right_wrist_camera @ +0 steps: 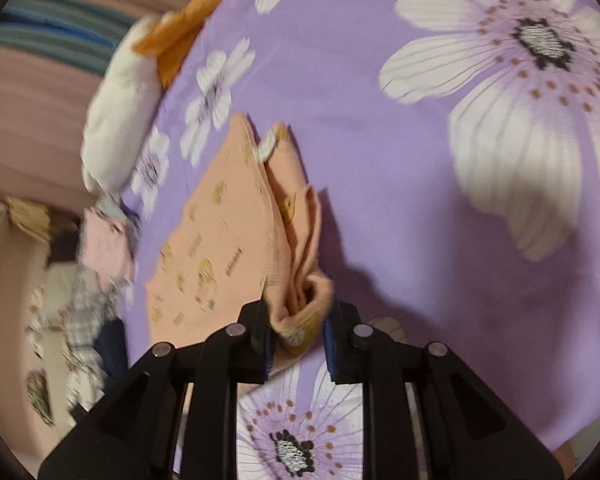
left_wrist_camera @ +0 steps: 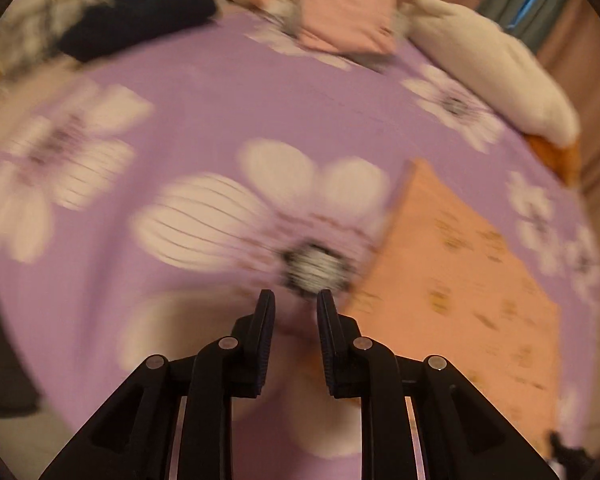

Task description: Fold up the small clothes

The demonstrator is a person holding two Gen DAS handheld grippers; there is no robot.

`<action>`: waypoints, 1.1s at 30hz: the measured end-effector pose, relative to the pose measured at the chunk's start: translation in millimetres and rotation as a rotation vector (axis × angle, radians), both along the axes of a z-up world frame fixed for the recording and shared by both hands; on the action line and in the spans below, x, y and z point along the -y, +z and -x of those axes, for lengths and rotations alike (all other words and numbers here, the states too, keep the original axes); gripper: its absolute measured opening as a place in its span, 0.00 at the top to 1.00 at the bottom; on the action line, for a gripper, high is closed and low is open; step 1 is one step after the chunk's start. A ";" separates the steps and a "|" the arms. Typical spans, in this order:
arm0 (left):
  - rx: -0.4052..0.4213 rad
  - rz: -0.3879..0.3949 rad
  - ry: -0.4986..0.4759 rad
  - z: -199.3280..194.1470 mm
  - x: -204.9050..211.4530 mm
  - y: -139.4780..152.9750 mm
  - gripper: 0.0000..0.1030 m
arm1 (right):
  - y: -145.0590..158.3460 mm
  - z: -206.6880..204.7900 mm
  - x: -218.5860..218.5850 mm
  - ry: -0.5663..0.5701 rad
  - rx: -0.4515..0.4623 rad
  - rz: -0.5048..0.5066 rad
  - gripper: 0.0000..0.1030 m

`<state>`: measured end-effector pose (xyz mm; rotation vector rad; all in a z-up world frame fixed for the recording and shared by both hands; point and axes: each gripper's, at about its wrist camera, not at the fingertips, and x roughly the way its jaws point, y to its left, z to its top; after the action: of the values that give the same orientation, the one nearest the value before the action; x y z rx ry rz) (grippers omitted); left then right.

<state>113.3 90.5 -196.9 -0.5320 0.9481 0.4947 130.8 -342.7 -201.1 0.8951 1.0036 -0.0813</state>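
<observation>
left hand-held gripper – parted, empty | right hand-held gripper – clamps peach garment

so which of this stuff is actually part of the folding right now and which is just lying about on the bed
In the job:
- orange printed garment, one bunched end between the right hand-held gripper fingers
- left hand-held gripper, open, holding nothing

Lying about:
- pink folded cloth
- dark navy garment
- white pillow
- purple flowered bedsheet
</observation>
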 end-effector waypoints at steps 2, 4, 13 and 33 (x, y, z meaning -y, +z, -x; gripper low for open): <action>0.044 0.035 -0.044 5.4 -2.3 7.5 0.81 | 12.9 6.7 12.3 -0.072 0.030 0.060 0.77; 0.086 0.125 -0.097 7.7 -2.1 11.1 0.81 | 27.7 3.5 24.0 -0.086 0.096 0.044 0.76; 0.086 0.271 -0.168 -10.0 19.5 9.2 0.60 | 4.5 -99.5 1.5 0.223 0.094 0.006 0.60; -0.033 0.241 -0.194 -19.2 41.4 -12.5 0.60 | -24.9 -104.3 37.8 0.088 -0.012 0.042 0.97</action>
<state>132.5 49.1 -209.5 -0.6429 1.0865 0.2161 235.1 -380.5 -226.1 0.8123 1.0473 -0.0334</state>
